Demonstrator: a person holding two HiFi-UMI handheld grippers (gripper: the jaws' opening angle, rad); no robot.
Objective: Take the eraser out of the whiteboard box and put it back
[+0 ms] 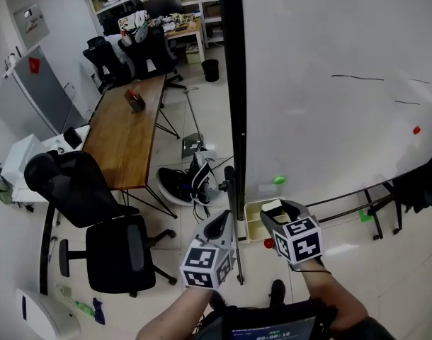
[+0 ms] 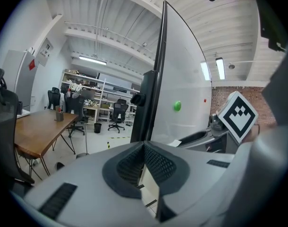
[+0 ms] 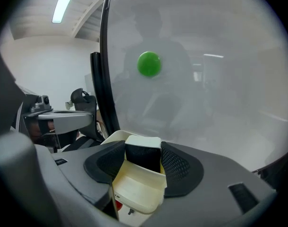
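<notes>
The eraser [image 3: 143, 154], white on top with black felt, sits between the pads of my right gripper [image 3: 143, 161], which is shut on it. Just under it is the cream whiteboard box [image 3: 134, 193], open at the top. In the head view the right gripper [image 1: 278, 209] holds the eraser [image 1: 274, 205] right beside the box [image 1: 252, 223] at the foot of the whiteboard [image 1: 329, 83]. My left gripper [image 1: 222, 223] hangs left of the box with nothing in it. In the left gripper view its jaws [image 2: 144, 144] meet at the tips.
The whiteboard's dark frame post [image 1: 234, 83] rises between the two grippers. It carries a green magnet [image 1: 278, 180] and a red one [image 1: 416, 129]. A black office chair [image 1: 113, 250] and a wooden table [image 1: 127, 129] stand on the left. Something red [image 1: 268, 244] lies by the box.
</notes>
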